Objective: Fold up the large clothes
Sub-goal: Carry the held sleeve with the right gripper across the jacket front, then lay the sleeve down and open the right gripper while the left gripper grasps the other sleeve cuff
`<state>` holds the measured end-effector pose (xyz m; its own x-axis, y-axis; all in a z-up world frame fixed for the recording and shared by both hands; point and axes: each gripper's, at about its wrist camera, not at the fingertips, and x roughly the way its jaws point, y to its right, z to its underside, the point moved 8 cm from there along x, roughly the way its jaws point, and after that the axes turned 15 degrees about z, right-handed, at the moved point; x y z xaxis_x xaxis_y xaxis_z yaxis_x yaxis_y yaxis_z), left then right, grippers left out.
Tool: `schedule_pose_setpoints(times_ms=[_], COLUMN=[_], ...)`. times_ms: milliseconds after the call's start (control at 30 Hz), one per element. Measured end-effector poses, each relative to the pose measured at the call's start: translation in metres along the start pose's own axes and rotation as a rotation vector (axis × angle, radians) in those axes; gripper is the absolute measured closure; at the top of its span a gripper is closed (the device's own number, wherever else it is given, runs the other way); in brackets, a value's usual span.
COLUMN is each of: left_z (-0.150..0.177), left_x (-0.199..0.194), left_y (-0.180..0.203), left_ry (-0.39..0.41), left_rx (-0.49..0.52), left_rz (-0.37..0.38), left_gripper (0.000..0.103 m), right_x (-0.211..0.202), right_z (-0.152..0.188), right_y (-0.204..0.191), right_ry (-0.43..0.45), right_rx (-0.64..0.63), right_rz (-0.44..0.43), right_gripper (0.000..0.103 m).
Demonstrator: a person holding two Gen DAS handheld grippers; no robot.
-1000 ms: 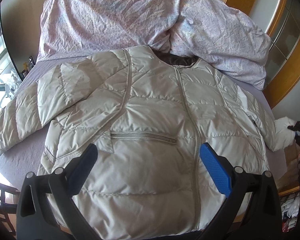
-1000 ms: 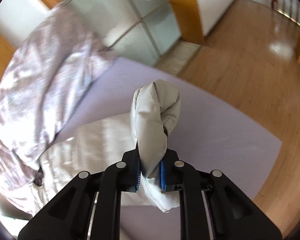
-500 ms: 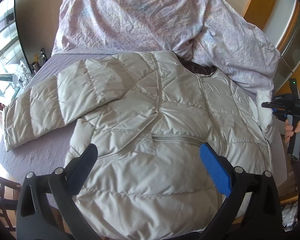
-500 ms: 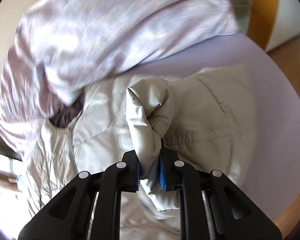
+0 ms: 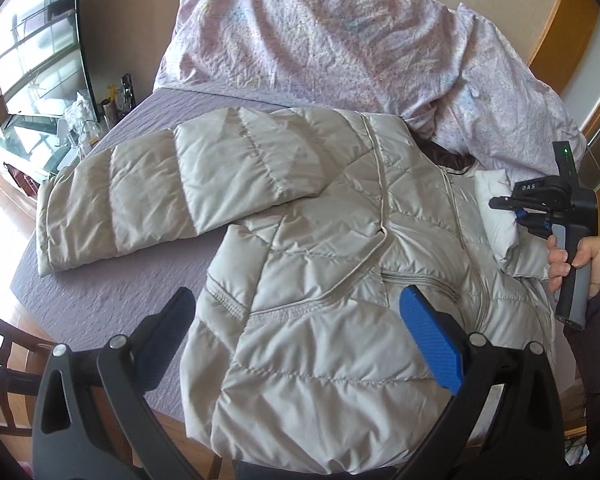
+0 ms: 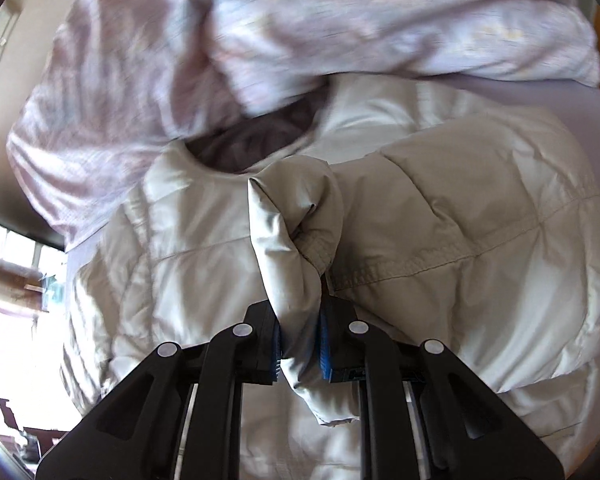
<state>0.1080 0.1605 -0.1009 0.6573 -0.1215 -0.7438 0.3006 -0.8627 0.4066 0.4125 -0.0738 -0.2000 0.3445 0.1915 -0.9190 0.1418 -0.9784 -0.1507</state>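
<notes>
A pale grey quilted jacket (image 5: 320,280) lies front up on a bed (image 5: 100,292), its collar toward the crumpled bedding and its hem hanging over the near edge. A zip runs down the front, and a zipped pocket (image 5: 420,282) sits across the chest area. One sleeve (image 5: 160,196) stretches out flat across the purple sheet toward the window side. The other sleeve (image 6: 460,240) is lifted and doubled back over the body of the jacket; its cuff (image 6: 300,240) is bunched and pinched.

The right gripper (image 6: 300,350) is closed tight on that cuff, the blue pads pressing the fabric from both sides, with a fold of the cuff sticking up beyond the fingertips and a bit hanging below them. In the left wrist view this same gripper (image 5: 518,212) shows at the right edge, held by a hand (image 5: 580,260) around its grey handle, over the jacket's shoulder near the collar.

The left gripper (image 5: 300,340) hovers above the lower part of the jacket with its fingers spread wide apart and nothing between them; one finger (image 5: 432,340) shows a blue pad, the other is seen dark from the side.

Beyond the collar, a rumpled floral duvet (image 5: 340,40) is heaped at the head of the bed, part of it touching the jacket's neck opening. A large window (image 5: 32,40) is on the left, with small bottles and clutter (image 5: 96,120) on a surface beside the bed. A dark wooden chair back (image 5: 4,364) stands at the lower left corner.
</notes>
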Motion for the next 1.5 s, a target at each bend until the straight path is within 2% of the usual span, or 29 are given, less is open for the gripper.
schedule_pose_setpoints(times_ms=[100,233,333,367,433,500,600,733,933,1300,1500], left_z=[0.000,-0.001,-0.001,-0.001,-0.001,-0.001,-0.003,-0.007,-0.012,-0.029,-0.036], left_x=[-0.003,-0.007,-0.009,-0.009,-0.010,-0.011,-0.011,-0.009,-0.007,-0.024,-0.029], left_y=[-0.004,-0.008,-0.011,-0.012,-0.015,-0.018,-0.023,-0.030,-0.039,-0.089,-0.130], left_ry=[0.006,0.018,0.021,0.022,0.025,0.028,0.035,0.037,0.038,0.092,0.097], left_rx=[-0.005,-0.010,-0.017,-0.018,-0.025,-0.031,-0.044,-0.058,-0.082,-0.154,-0.202], left_rz=[-0.004,-0.004,-0.008,-0.009,-0.011,-0.015,-0.025,-0.033,-0.035,-0.106,-0.145], left_gripper=[0.002,0.002,0.002,0.002,0.002,0.002,0.002,0.002,0.002,0.002,0.002], right_x=[0.004,0.013,0.016,0.014,0.001,-0.012,-0.020,0.001,0.023,0.049,0.057], right_z=[0.005,0.008,0.011,0.012,0.008,0.000,-0.015,-0.010,0.010,0.024,0.028], right_y=[-0.027,-0.042,-0.047,-0.051,-0.055,-0.052,-0.031,-0.013,-0.030,-0.061,-0.071], right_ry=[-0.010,-0.023,-0.038,-0.037,0.005,0.058,0.113,0.054,-0.016,-0.048,-0.024], right_rx=[-0.042,-0.065,-0.105,-0.120,-0.134,-0.132,-0.097,-0.076,-0.101,-0.153,-0.186], right_rz=[-0.002,0.024,0.030,0.016,-0.027,-0.035,0.018,0.066,0.049,0.096,0.145], right_gripper=[0.088,0.087,0.078,0.070,0.063,0.063,0.063,0.063,0.063,0.062,0.061])
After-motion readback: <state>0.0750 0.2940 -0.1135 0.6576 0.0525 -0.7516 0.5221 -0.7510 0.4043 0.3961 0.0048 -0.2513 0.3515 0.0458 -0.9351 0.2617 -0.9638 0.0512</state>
